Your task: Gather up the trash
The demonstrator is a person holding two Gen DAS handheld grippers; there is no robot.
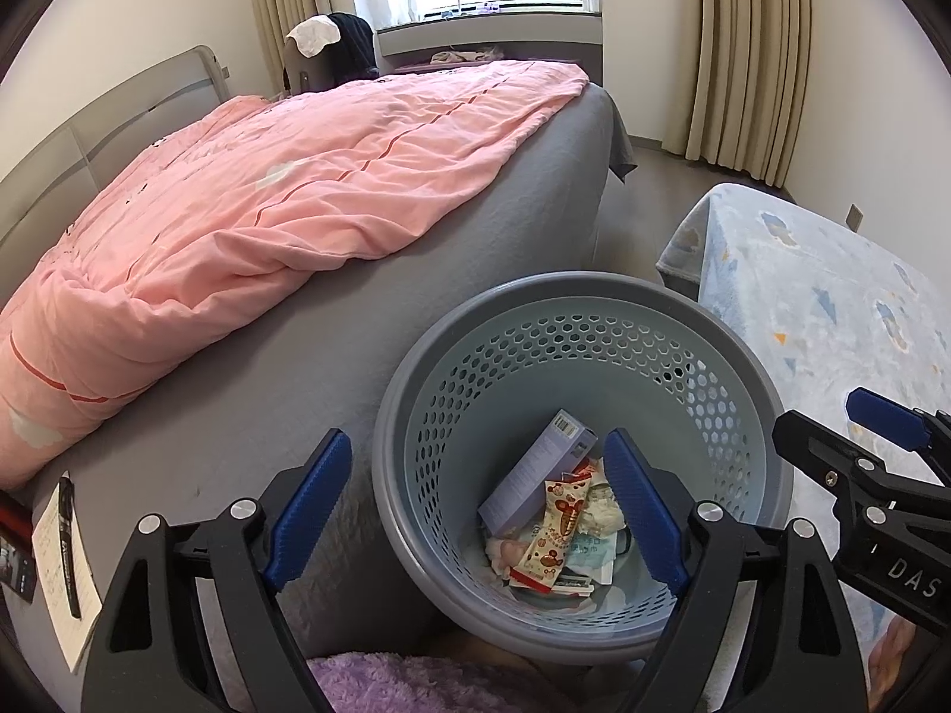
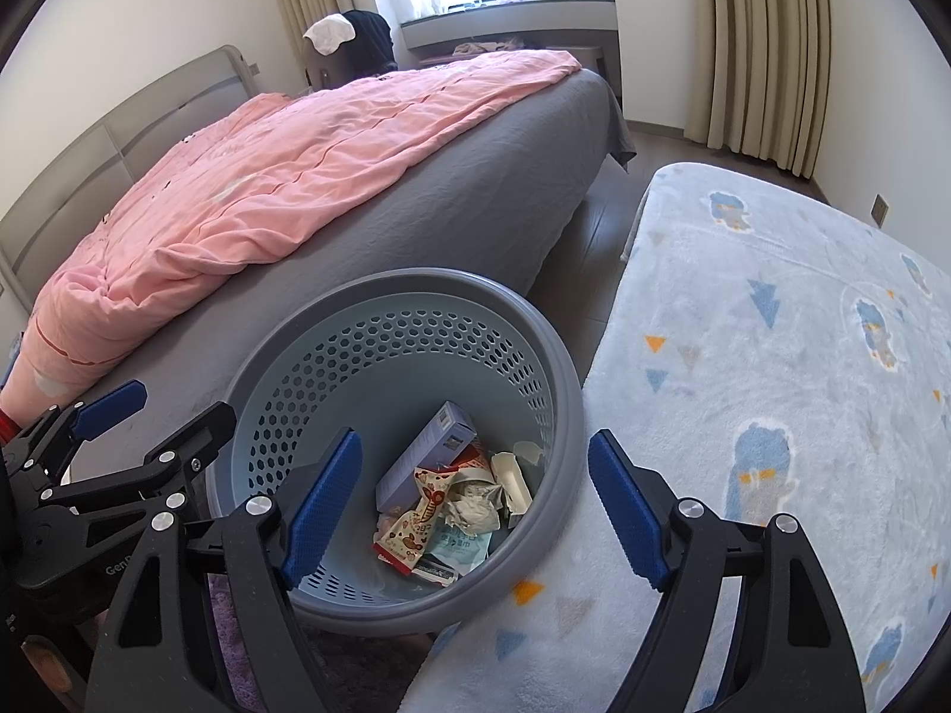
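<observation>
Trash (image 1: 550, 526) lies at the bottom of the perforated grey basket (image 1: 475, 321), my landmark from here on. Left of the basket runs the grey bed (image 1: 452, 237) with a pink quilt (image 1: 285, 190) heaped on it; right of the basket, touching its rim, is a blue patterned blanket (image 2: 772, 356). Inside the basket I make out a lilac carton (image 2: 425, 454), a red-and-cream snack wrapper (image 2: 416, 526), crumpled paper (image 2: 475, 505) and a pale blue packet (image 2: 460, 549). I judge the collecting largely done: no loose scrap shows on the bed, the blanket or the floor strip beyond the basket. A notepad with a pen (image 1: 66, 558) sits on the bed's near corner, well left of the basket; whether that counts as rubbish I cannot tell. My left gripper (image 1: 481, 511) hangs above the basket's near-left rim, jaws wide, holding nothing. My right gripper (image 2: 475, 511) hangs over the basket's near-right rim, jaws likewise wide, empty, touching nothing.
</observation>
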